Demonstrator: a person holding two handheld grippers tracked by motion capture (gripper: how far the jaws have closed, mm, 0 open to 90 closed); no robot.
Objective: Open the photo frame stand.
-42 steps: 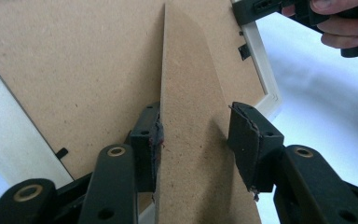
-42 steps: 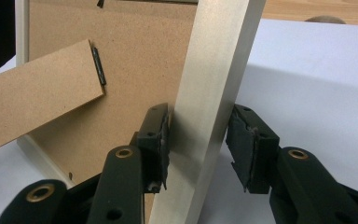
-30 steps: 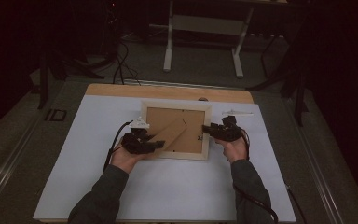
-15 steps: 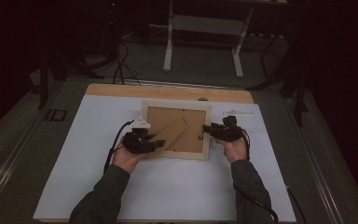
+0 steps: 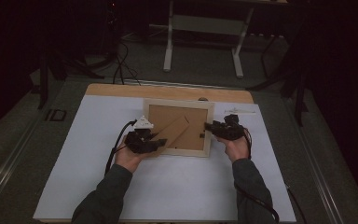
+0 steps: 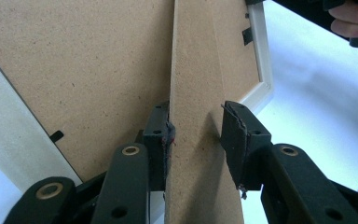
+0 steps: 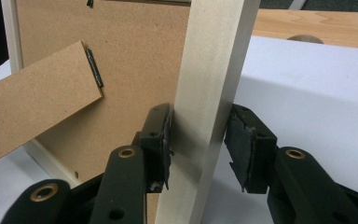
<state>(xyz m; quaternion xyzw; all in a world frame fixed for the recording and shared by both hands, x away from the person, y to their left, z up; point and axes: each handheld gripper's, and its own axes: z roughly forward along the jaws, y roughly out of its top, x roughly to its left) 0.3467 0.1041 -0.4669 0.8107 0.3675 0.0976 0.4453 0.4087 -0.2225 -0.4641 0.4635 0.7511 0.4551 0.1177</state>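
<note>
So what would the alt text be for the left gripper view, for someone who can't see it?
Two black jaws of the left gripper straddle a brown fibreboard stand hinged to the back of a picture frame. The left jaw touches the stand's edge; the right stands slightly off. The frame lies face down on a white table.

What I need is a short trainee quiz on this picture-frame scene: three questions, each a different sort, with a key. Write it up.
1. True or false: the picture frame lies with its glass side up.
2. What stands between the jaws of the left hand-held gripper? A) the frame's brown fold-out stand B) a cable C) a pen
3. Which part of the frame stands between the jaws of the right hand-held gripper?

Key:
1. False: its brown backing board faces up.
2. A
3. Its pale side rail.
</note>
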